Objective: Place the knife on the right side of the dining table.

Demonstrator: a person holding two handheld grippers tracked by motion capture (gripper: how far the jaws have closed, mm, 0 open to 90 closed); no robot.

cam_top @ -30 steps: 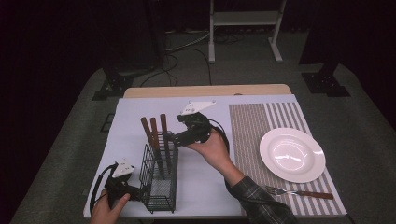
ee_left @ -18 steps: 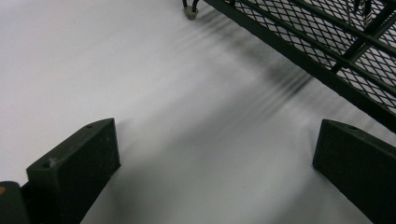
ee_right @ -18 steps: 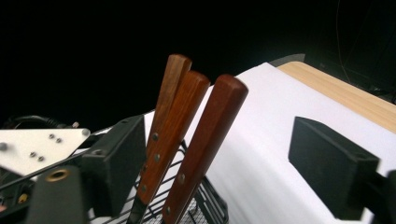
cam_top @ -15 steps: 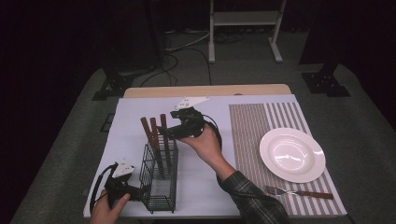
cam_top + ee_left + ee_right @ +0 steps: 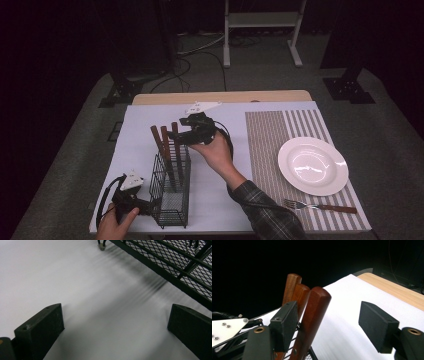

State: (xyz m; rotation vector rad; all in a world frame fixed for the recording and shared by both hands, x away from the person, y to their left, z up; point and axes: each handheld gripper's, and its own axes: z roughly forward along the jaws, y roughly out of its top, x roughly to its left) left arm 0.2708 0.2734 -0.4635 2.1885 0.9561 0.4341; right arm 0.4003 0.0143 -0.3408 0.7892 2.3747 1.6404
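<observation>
- Right gripper view: the right gripper (image 5: 329,322) has the nearest of three wooden handles (image 5: 312,317) between its two black jaws, and the jaws have just been closing
- The left-hand jaw sits against that handle's side, while the right-hand jaw stands well apart from it with bare white sheet showing in the gap, so the grip is not yet clenched
- Behind the near handle, the other two handles rise side by side, all three leaning the same way, out of the wire basket (image 5: 310,352) below the jaws
- High view: the right gripper is held level at the handle tops, with the person's hand (image 5: 217,150) wrapped around it from behind and a plaid sleeve trailing toward the near edge
- The basket (image 5: 172,192) stands just below and nearer than the right gripper, on the white sheet (image 5: 140,130)
- The left gripper (image 5: 131,197) rests low on the sheet, just beside the basket's near left wall
- Left gripper view: its jaws stand wide apart with nothing between them, the basket's mesh wall running past the right-hand jaw
- Out to the right of the right gripper, well apart, a white plate (image 5: 312,165) sits on a striped mat (image 5: 265,145), with a fork (image 5: 320,206) nearer than the plate
</observation>
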